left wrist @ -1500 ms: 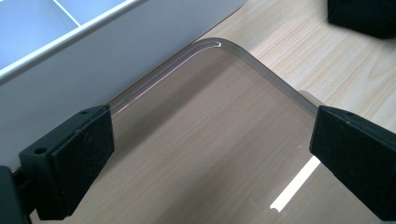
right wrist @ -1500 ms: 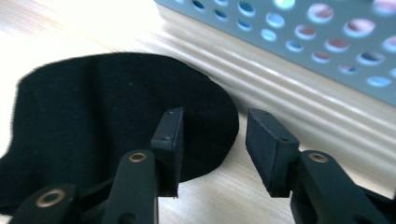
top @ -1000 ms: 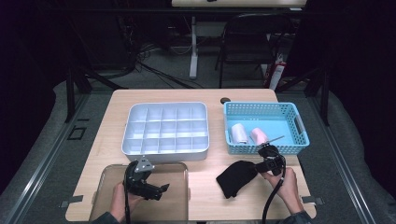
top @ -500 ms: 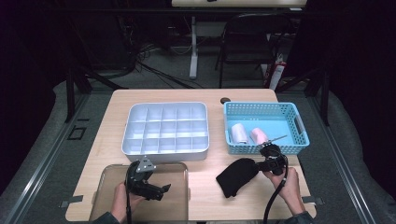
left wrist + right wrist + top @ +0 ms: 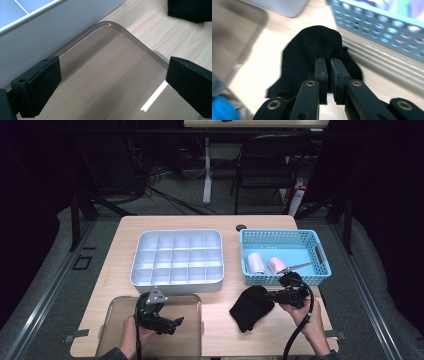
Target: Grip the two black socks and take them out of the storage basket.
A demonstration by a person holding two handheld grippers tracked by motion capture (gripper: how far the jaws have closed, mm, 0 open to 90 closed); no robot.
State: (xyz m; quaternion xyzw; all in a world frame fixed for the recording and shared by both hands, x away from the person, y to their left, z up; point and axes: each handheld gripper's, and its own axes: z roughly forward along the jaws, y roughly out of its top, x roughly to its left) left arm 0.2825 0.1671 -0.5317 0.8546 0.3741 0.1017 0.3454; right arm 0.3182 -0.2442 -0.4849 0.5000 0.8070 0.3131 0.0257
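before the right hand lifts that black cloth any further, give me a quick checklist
1. Right gripper shut on the black cloth: ok, jaws nearly together with cloth pinched between them.
2. Whole cloth off the table: not ok, most of it looks still down.
3. Cloth free of the blue basket: ok, it lies in front of the basket.
4. Divided tray has empty compartments: ok.
5. Left gripper out of the way: ok, open over the clear lid, holding nothing.
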